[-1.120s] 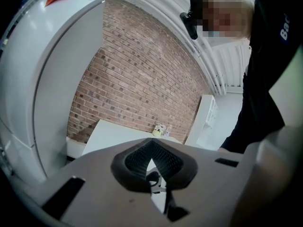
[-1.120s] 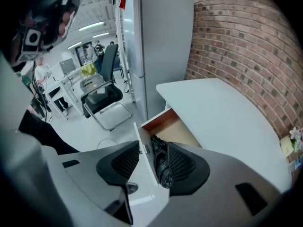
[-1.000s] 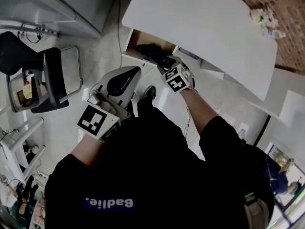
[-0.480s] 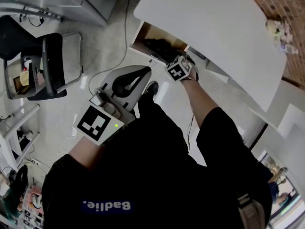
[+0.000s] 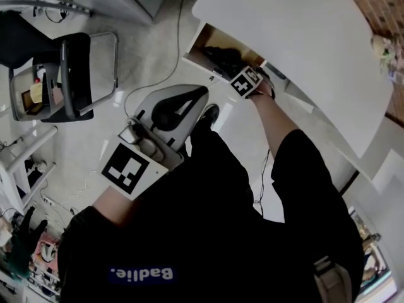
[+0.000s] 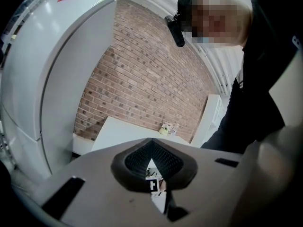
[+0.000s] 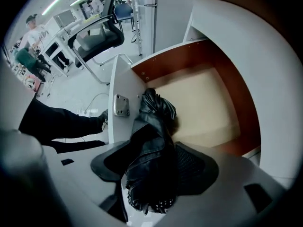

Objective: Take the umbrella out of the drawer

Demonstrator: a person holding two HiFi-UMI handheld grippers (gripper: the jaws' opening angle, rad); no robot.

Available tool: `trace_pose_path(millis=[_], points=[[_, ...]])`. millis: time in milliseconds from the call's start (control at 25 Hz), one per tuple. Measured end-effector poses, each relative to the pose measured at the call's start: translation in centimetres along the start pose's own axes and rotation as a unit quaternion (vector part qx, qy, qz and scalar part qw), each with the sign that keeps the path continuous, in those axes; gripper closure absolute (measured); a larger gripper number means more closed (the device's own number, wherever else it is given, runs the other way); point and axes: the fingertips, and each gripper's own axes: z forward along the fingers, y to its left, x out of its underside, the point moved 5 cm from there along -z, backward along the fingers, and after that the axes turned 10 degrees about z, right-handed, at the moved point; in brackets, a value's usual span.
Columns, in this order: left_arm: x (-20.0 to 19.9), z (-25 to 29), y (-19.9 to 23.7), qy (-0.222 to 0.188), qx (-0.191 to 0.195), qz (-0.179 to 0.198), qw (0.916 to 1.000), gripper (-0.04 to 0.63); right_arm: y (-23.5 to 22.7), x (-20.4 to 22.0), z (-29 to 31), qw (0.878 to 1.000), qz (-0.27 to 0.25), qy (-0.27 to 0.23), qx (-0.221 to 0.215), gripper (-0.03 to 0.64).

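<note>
Open white drawer (image 7: 203, 103) under white tabletop (image 5: 297, 43) held black folded fabric umbrella (image 7: 154, 122), between opening jaws of right gripper (image 7: 156, 161), ungripped; pinching loose fabric could let it slip; jaws of left gripper (image 5: 196, 96) were closed.

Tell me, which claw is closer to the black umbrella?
Right. The right claw, jaws opening, straddles the umbrella in the drawer; the left claw hangs outside, short of it.

Your head view is bright and even: the white tabletop (image 5: 297, 36) and pale floor (image 5: 158, 49) almost glare, while your dark clothing (image 5: 208, 232) swallows detail. Ceiling strip lights (image 7: 54, 4) show in the right gripper view. Both gripper views bend strongly and blacken at the corners. The umbrella (image 7: 151, 145) reads as soft, near-featureless black.
</note>
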Motion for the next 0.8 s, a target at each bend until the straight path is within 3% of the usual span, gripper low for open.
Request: trace_pose_path(millis=[440, 800], points=[[1.2, -0.5, 0.0, 0.022, -0.019, 0.000, 0.9996, 0.598, -0.6, -0.3, 3.6, 0.997, -0.030, 0.074, -0.020, 0.324], [2.4, -1.0, -0.2, 0.032, -0.023, -0.003, 0.9992, 0.598, -1.0, 0.1, 6.3, 0.987, 0.006, 0.133, -0.085, 0.324]])
